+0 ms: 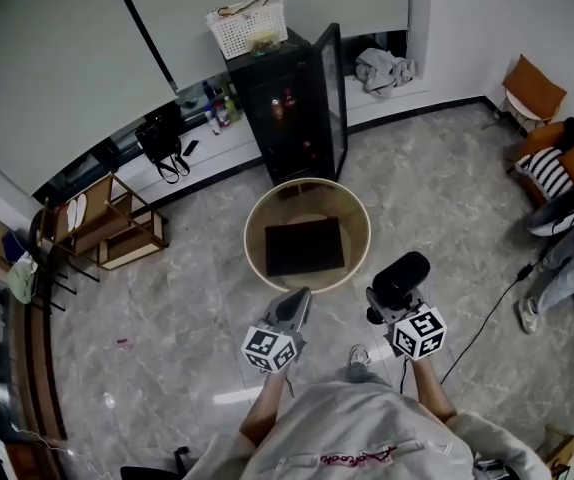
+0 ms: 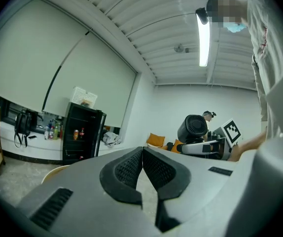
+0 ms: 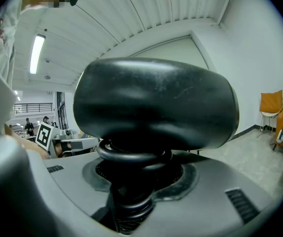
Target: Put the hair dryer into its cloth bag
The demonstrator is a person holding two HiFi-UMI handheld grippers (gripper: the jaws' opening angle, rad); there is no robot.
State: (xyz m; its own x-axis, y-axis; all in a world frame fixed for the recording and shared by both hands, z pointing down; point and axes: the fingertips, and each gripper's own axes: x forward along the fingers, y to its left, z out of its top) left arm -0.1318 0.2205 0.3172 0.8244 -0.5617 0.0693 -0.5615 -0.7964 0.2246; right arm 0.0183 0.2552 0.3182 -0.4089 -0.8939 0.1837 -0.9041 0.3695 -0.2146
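My right fingers clamp the hair dryer at its cord-wrapped handle; it looks stiff, smooth and probably top-heavy. My left fingers, pressed together, hold nothing.

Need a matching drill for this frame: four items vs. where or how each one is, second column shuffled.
1. hair dryer
2. left gripper
3. white basket
4. cloth bag

A. on top of the black fridge
B. lying flat on the round table
C. jaws together, nothing between them
D. clamped in the right gripper

Pairs: 1-D, 2-C, 3-A, 4-B
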